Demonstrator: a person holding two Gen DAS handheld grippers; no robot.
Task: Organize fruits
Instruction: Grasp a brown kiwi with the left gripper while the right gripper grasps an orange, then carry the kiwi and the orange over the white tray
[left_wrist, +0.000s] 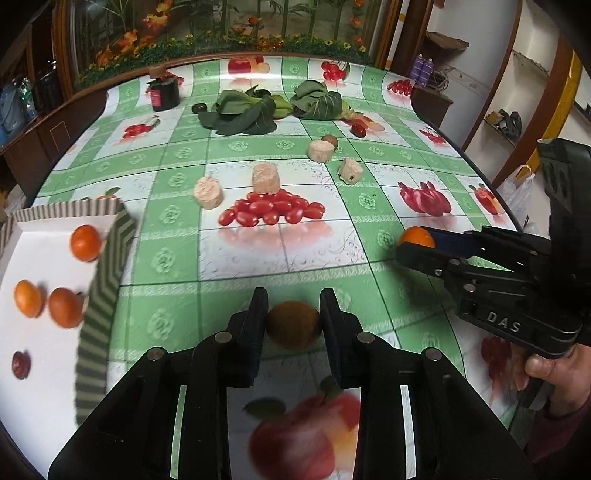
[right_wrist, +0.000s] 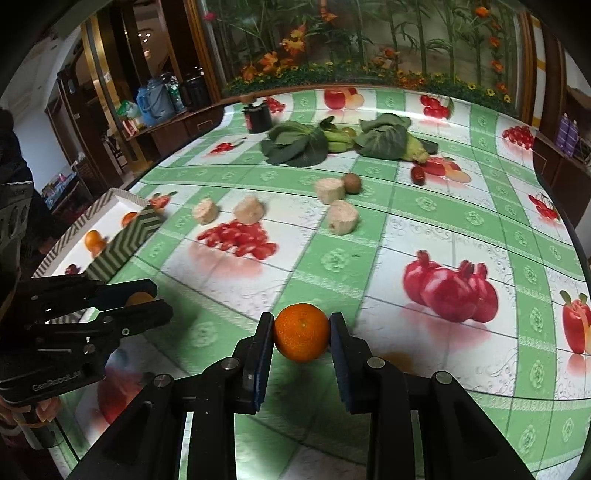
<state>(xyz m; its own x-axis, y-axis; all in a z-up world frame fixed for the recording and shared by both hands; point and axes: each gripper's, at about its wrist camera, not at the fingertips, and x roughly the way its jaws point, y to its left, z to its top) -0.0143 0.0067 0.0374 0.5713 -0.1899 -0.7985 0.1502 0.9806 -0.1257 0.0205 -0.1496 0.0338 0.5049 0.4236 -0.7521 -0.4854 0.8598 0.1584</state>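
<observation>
My left gripper (left_wrist: 294, 314) is shut on a small orange (left_wrist: 293, 326), held just above the fruit-print tablecloth. My right gripper (right_wrist: 302, 325) is shut on another orange (right_wrist: 302, 334). In the left wrist view the right gripper (left_wrist: 412, 242) comes in from the right with its orange (left_wrist: 415, 236). In the right wrist view the left gripper (right_wrist: 155, 298) sits at the left with its orange (right_wrist: 138, 297). A white box with a striped rim (left_wrist: 107, 273) lies left of the left gripper. It holds three oranges (left_wrist: 85, 243) and a dark red fruit (left_wrist: 20, 364).
Several beige cut chunks (left_wrist: 264, 178) lie mid-table, with a kiwi (left_wrist: 330, 140) and a dark red fruit (left_wrist: 358, 130) behind them. Leafy greens (left_wrist: 240, 112) and a black jar (left_wrist: 164, 94) stand at the far side. A hand (left_wrist: 554, 373) holds the right gripper's handle.
</observation>
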